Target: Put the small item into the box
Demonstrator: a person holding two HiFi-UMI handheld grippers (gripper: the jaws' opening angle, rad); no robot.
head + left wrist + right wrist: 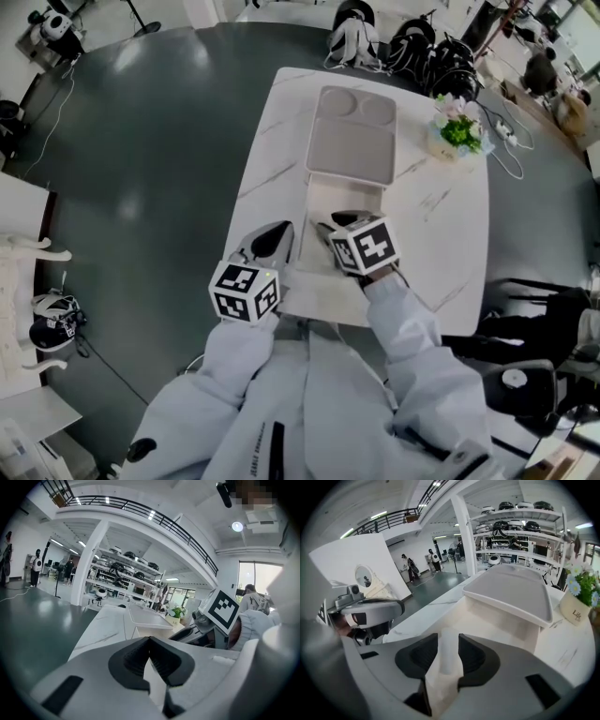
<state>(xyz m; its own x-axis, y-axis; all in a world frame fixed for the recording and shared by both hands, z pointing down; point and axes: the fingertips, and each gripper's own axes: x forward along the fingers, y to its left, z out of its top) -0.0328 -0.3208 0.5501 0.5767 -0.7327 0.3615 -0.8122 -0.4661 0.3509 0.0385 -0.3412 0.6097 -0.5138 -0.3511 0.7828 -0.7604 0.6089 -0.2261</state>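
A small pale cylinder [448, 651] shows between the pads of my right gripper [448, 641], just over the near end of the open cream box [506, 625]. A thin gap shows at its left side; whether it rests on the box floor is unclear. The box's grey lid [352, 136] stands open at the far side. In the head view my right gripper [330, 230] hangs at the box's near rim [323, 199] and hides the item. My left gripper [279, 234] sits just left of the box, its jaws shut with nothing in them [150, 641].
The white marble table [272, 131] drops off close on the left and near sides. A pot of flowers [459, 131] stands at the far right corner. Bags and cables [412, 42] lie beyond the far edge, and a black chair [525, 319] is to the right.
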